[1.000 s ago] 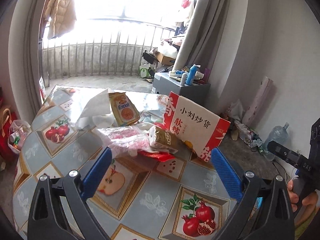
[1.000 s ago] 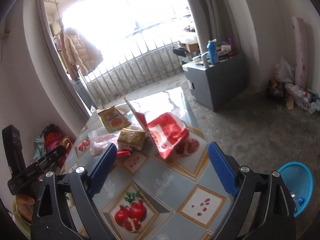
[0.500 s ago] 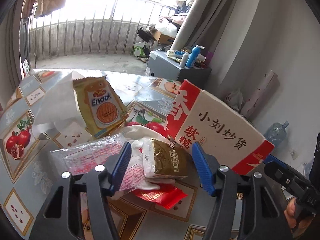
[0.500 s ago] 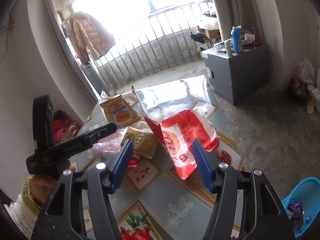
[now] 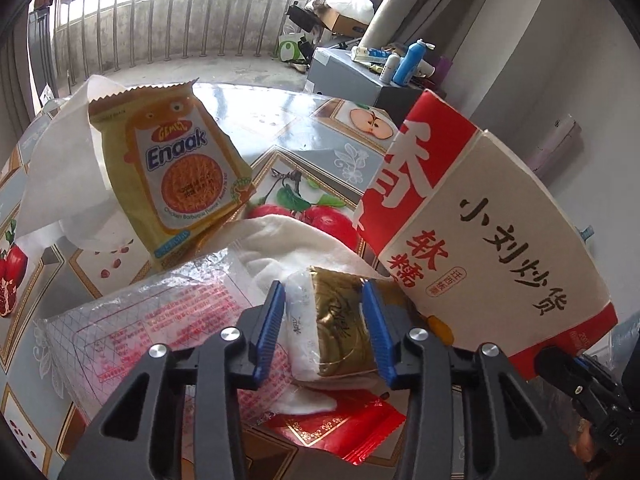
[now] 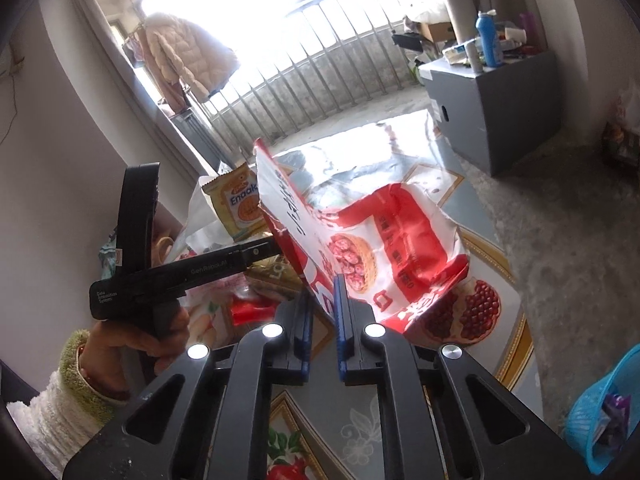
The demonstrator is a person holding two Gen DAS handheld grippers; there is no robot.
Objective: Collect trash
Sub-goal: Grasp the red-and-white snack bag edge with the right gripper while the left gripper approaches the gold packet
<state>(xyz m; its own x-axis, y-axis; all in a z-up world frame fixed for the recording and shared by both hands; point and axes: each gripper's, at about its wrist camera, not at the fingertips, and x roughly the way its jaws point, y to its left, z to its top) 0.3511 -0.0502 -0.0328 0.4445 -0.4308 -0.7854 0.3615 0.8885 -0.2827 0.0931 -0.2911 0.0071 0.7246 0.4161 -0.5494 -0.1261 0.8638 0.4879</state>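
Observation:
A pile of trash lies on the fruit-patterned table [image 5: 280, 120]. My left gripper [image 5: 324, 300] points down at a gold snack packet [image 5: 344, 328]; its jaws are closing, and both blue pads touch the packet's sides. A tall red-and-white snack bag [image 5: 480, 240] stands just right of it. My right gripper [image 6: 322, 296] is closing on that bag's [image 6: 384, 240] lower edge, pinched between the nearly shut pads. A yellow Enaak packet [image 5: 184, 172], a clear printed plastic bag [image 5: 160, 320], white tissue [image 5: 60, 168] and a red wrapper [image 5: 340, 432] surround the gold packet.
A blue basket [image 6: 608, 412] with some trash in it stands on the floor at the lower right. A grey cabinet [image 6: 492, 108] with bottles on it stands beyond the table. The person's hand [image 6: 132, 336] holds the left gripper's handle at the left.
Both grippers moved in and down toward the pile while their jaws narrowed. The left one now brackets the gold packet; the right one has closed on the bag's edge.

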